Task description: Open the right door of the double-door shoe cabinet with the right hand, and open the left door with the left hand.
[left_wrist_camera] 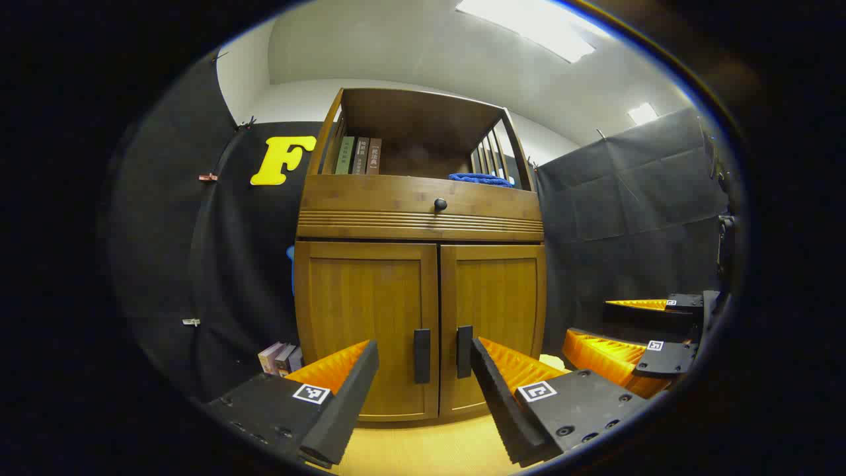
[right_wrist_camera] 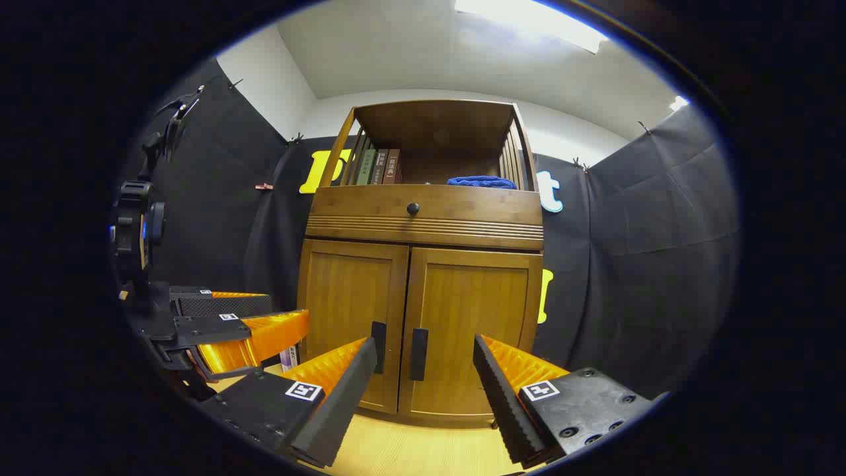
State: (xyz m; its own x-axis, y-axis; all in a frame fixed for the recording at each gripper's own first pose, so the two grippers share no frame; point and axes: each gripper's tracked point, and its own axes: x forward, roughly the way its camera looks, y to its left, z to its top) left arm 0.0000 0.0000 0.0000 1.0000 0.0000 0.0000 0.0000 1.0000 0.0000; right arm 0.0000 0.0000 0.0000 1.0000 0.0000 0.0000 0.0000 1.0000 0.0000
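A wooden shoe cabinet (left_wrist_camera: 423, 218) (right_wrist_camera: 423, 225) stands ahead with both doors closed. Its left door (left_wrist_camera: 367, 317) (right_wrist_camera: 350, 311) and right door (left_wrist_camera: 496, 311) (right_wrist_camera: 472, 317) each carry a dark vertical handle (left_wrist_camera: 422, 356) (left_wrist_camera: 464, 351) (right_wrist_camera: 378, 347) (right_wrist_camera: 419, 354) by the centre seam. My left gripper (left_wrist_camera: 423, 354) is open, a short way before the handles, holding nothing. My right gripper (right_wrist_camera: 424, 354) is open too, level with the handles and apart from them. In the left gripper view the right gripper (left_wrist_camera: 634, 330) shows at lower right; the left gripper (right_wrist_camera: 231, 324) shows at left in the right gripper view.
A drawer with a round knob (left_wrist_camera: 440, 204) (right_wrist_camera: 413, 209) sits above the doors. The open shelf on top holds books (left_wrist_camera: 357, 155) (right_wrist_camera: 380, 166) and a blue cloth (left_wrist_camera: 481, 179) (right_wrist_camera: 482, 182). More books (left_wrist_camera: 281, 357) stand on the floor left of the cabinet. Light wood floor (left_wrist_camera: 423, 449) lies in front.
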